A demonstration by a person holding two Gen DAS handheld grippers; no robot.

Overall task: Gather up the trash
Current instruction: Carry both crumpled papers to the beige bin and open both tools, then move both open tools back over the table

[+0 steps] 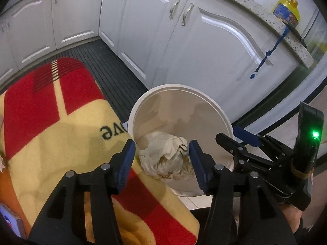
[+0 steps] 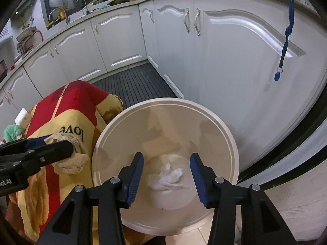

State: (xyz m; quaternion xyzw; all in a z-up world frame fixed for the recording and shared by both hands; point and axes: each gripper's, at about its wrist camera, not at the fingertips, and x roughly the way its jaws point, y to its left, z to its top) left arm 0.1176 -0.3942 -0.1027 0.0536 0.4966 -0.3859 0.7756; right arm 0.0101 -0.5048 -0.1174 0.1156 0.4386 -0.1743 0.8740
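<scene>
A round white bin [image 1: 179, 86] stands on the floor by the cabinets. My left gripper [image 1: 162, 155] hangs at the bin's near-left rim, jaws apart. A crumpled beige paper wad [image 1: 163, 159] sits between them; it meets the right finger and a gap shows at the left pad. In the right wrist view that wad [image 2: 71, 159] hangs at the left gripper's tip [image 2: 51, 143], over the blanket's edge beside the bin [image 2: 163, 100]. My right gripper [image 2: 166, 163] is open above the bin's mouth. A crumpled white tissue [image 2: 167, 178] lies on the bin's bottom, below its fingers.
A red and yellow blanket [image 1: 51, 122] reading "love" covers something left of the bin. White cabinet doors [image 1: 214, 51] curve behind, with a dark slatted mat [image 2: 132, 81] on the floor. A blue lanyard [image 2: 285, 47] hangs from the counter. A green cloth [image 2: 12, 131] lies far left.
</scene>
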